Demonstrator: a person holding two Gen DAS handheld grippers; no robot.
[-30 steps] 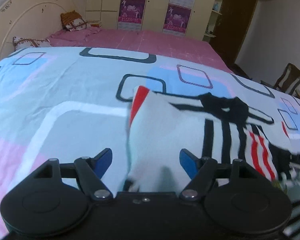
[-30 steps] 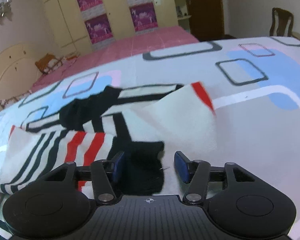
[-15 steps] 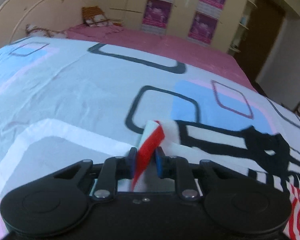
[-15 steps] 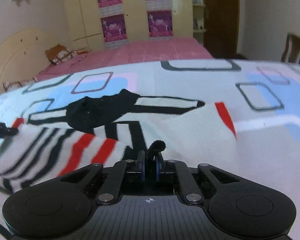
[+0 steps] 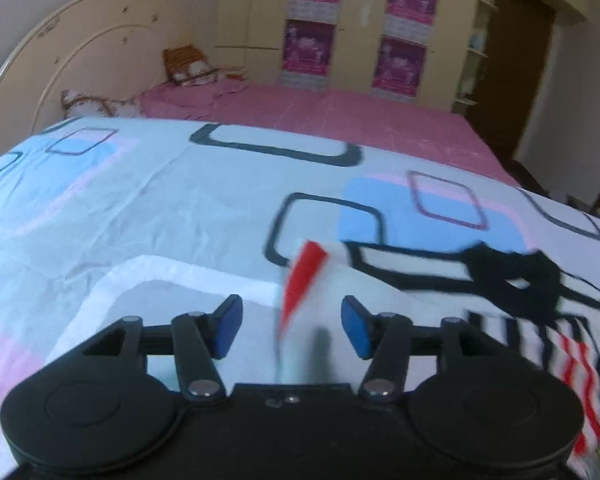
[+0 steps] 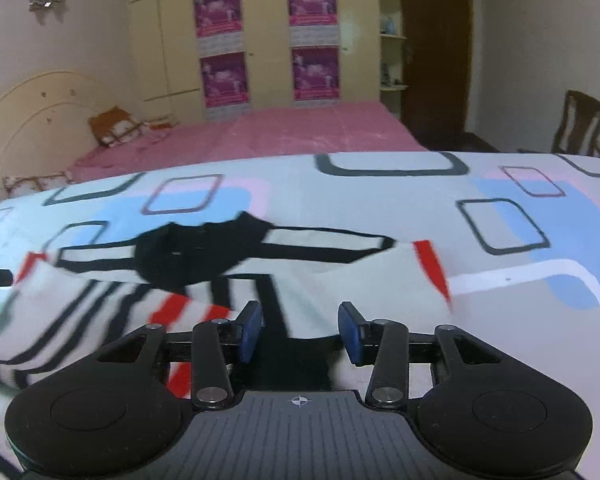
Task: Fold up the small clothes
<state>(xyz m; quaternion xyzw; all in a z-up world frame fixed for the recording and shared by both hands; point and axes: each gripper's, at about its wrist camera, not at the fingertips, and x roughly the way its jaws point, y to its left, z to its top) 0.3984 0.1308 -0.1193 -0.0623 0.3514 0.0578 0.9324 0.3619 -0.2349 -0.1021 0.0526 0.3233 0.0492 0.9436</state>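
The left tongs are standing apart, their blue pads gaping on either side of a red-trimmed corner of the small shirt without touching it. That corner is sticking up between the pads, blurred, while the white cloth behind it is spreading to the right across the bed.

The right tongs are also standing apart, with the blue pads framing a black patch of the same shirt. The garment is lying on the patterned bedsheet, mostly flat but rumpled. It is white, showing thick black stripes, shorter red stripes near its left part, a black collar area toward the far edge, and a red cuff at its right end. In the right wrist view the tip of the left tongs is peeking in at the left edge, beside the shirt's other red cuff.

Beyond the sheet, a pink mattress cover is stretching toward a cream wardrobe carrying magenta posters.
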